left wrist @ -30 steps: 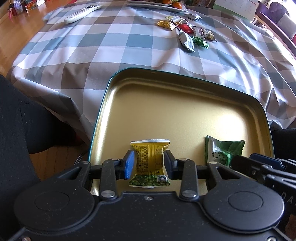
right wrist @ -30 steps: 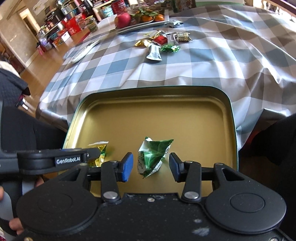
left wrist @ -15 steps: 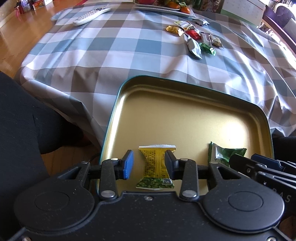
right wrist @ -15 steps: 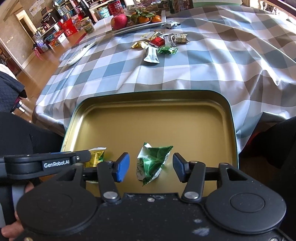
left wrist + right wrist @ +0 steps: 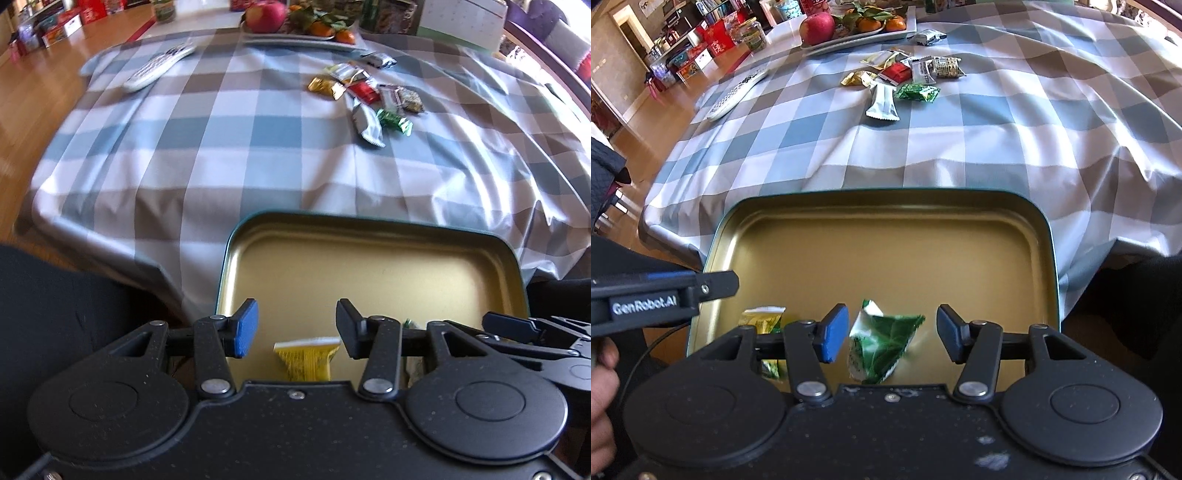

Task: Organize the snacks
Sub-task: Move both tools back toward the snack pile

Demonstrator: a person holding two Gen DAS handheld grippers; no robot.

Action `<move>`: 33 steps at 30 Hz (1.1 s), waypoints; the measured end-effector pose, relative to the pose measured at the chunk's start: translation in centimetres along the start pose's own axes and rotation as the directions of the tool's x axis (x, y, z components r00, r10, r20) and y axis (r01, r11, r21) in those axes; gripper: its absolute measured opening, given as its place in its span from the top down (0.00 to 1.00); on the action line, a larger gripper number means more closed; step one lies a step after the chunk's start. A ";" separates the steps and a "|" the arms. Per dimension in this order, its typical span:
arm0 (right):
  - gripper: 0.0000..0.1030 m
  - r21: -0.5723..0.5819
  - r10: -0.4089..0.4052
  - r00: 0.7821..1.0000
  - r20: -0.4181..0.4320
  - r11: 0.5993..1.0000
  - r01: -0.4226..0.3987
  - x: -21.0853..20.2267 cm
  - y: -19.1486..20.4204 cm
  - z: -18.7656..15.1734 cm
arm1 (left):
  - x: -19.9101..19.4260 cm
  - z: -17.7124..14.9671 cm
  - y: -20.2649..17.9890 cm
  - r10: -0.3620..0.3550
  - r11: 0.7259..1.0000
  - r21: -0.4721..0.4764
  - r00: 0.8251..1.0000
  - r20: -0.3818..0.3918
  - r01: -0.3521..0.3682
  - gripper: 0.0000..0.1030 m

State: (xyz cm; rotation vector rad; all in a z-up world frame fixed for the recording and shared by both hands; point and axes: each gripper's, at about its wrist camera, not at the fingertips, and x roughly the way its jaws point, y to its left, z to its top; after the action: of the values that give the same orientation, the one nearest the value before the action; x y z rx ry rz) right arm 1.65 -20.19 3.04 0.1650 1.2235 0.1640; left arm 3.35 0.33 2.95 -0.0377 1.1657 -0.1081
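The left gripper is held spread above a yellow packet; the right gripper is spread around a green packet; both packets are seen in the gold tin; more snacks are scattered on the bench.

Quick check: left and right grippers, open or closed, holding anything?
Left gripper: open, empty; yellow packet lies in the tin.
Right gripper: open, empty; green packet lies between its fingers.
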 end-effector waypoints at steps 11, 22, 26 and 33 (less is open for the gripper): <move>0.44 -0.030 -0.019 1.000 -0.007 0.999 0.018 0.4 0.0 4.6 | 0.9 4.8 -0.5 -0.012 0.999 0.046 0.999 -0.032 0.014 0.47; 0.43 0.008 -0.033 0.999 0.002 0.999 0.033 1.2 -1.6 10.2 | 2.5 10.4 -0.3 -0.006 0.998 0.054 1.000 -0.026 0.008 0.47; 0.42 0.011 -0.052 0.998 0.023 0.999 0.052 1.8 -2.0 12.6 | 3.3 12.6 -0.5 -0.001 0.998 0.055 1.000 -0.015 0.002 0.47; 0.42 0.042 -0.085 0.996 0.039 0.996 0.083 3.9 -3.2 17.1 | 5.5 16.0 -0.7 -0.010 0.999 0.051 1.000 -0.022 0.011 0.47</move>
State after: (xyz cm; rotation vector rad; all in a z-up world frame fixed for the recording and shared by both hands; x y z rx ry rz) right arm 19.13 -23.10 4.45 0.1512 1.1913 0.0624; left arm 20.11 -1.39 4.27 0.0024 1.1843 -0.1477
